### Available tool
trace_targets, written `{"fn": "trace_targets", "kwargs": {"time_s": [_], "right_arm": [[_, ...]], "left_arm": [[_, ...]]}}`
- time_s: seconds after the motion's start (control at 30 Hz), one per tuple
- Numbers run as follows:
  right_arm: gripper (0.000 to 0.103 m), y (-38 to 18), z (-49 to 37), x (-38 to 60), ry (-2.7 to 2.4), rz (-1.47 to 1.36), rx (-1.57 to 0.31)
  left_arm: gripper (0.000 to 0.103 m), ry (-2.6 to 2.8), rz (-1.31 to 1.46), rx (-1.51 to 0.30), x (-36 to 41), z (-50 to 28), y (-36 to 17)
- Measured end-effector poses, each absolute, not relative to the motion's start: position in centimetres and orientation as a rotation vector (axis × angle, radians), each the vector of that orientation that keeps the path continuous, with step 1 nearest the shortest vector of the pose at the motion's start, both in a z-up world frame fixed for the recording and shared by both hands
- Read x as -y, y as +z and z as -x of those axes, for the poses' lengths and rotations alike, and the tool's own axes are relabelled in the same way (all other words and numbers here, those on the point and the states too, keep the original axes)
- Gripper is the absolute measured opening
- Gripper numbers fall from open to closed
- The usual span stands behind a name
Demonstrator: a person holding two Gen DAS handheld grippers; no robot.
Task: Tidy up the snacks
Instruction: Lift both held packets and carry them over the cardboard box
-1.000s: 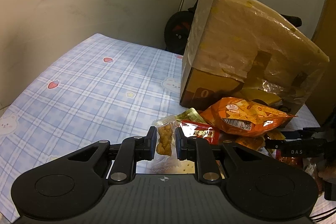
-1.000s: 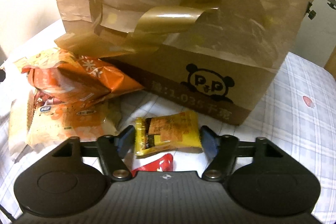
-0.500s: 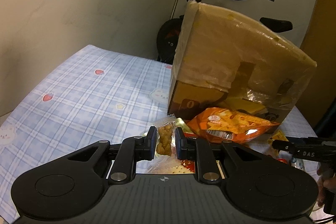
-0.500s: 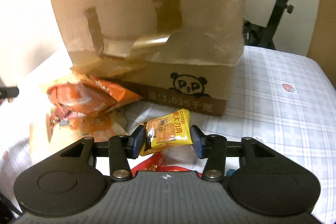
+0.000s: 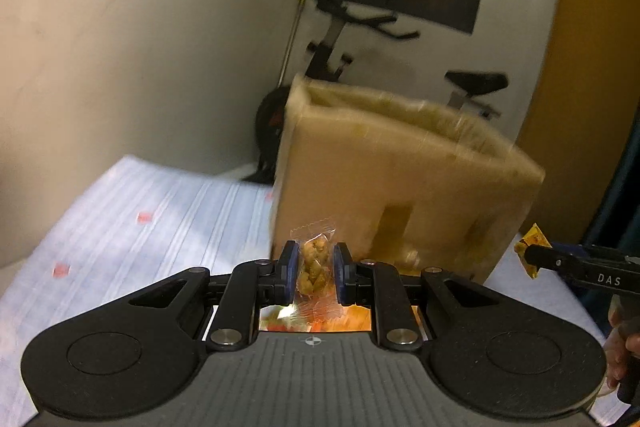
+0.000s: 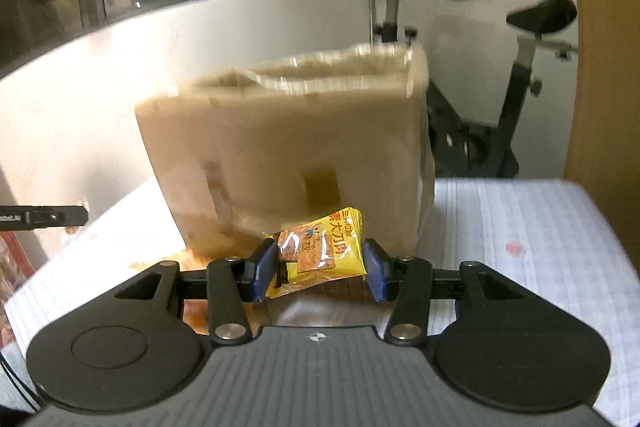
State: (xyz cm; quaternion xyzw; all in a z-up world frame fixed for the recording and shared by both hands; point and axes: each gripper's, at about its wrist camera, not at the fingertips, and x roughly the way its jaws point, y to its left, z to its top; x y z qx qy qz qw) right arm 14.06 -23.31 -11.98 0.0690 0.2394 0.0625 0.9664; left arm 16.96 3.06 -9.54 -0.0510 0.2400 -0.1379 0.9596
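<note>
- Left hand-held gripper (image 5: 313,271): pads clenched on a small clear packet of fried twist snack (image 5: 314,263). The packet stands upright between the pads, crimped top edge poking above them, clear of the surface.
- Right hand-held gripper (image 6: 319,266): clenched across a yellow snack packet (image 6: 320,254) printed with red characters. It sits tilted, one corner up, pinched by its short ends. Its tip and a corner of the yellow packet also show at the right edge of the left wrist view.
- Cardboard box (image 6: 288,155) straight ahead in both views, open at the top, rim ragged with loose tape, brown tape patches on the near wall. It stands on the bench (image 6: 532,227), which wears a pale blue checked cloth with small red marks.
- Judgement: both packets are carried high and aimed at the box because its only opening is the top; each must clear the rim before release.
- More snacks lie at the foot of the box, seen only as an orange blur below the grippers, so the sorting looks far from finished.
- Exercise bike (image 6: 520,87) behind the box, against the wall; no part in the task.
- Both views smeared by motion; box lettering unreadable.
- Risk, as judged: the tilted yellow packet is held by its ends and could slip.
</note>
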Motion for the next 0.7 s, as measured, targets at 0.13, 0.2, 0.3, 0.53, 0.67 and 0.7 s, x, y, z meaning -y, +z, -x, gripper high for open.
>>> {"fn": "trace_targets", "kwargs": {"time_s": [0.13,0.2,0.3,0.53,0.67,0.7], "right_arm": [[0.049,-9.0,-14.1,23.6,0.135,-0.142,-0.402],[0.049,-7.5,-14.4,23.7,0.141,-0.142,-0.364],[0.049,-5.6,-15.5,23.9,0.147,-0.126,-0.326],[0.049,-3.7,-20.5,24.3,0.154,-0.057,-0.314],[0.049,-3.4,-23.2,24.7,0.133,-0.043,-0.33],[0.049,-3.5,-23.7,24.7,0.128,-0.035,-0.336]], "left_arm": [[0.02,-0.309,0.091,-0.423,-2.4,-18.2,-7.0],[0.02,-0.323,0.101,-0.405,-2.2,-19.1,-6.0],[0.02,-0.342,0.121,-0.383,-1.6,-20.8,-4.7],[0.02,-0.37,0.101,-0.369,1.2,-26.1,-3.1],[0.02,-0.359,0.097,-0.379,2.5,-28.6,-3.3],[0.02,-0.357,0.091,-0.38,2.8,-29.0,-3.3]]}}
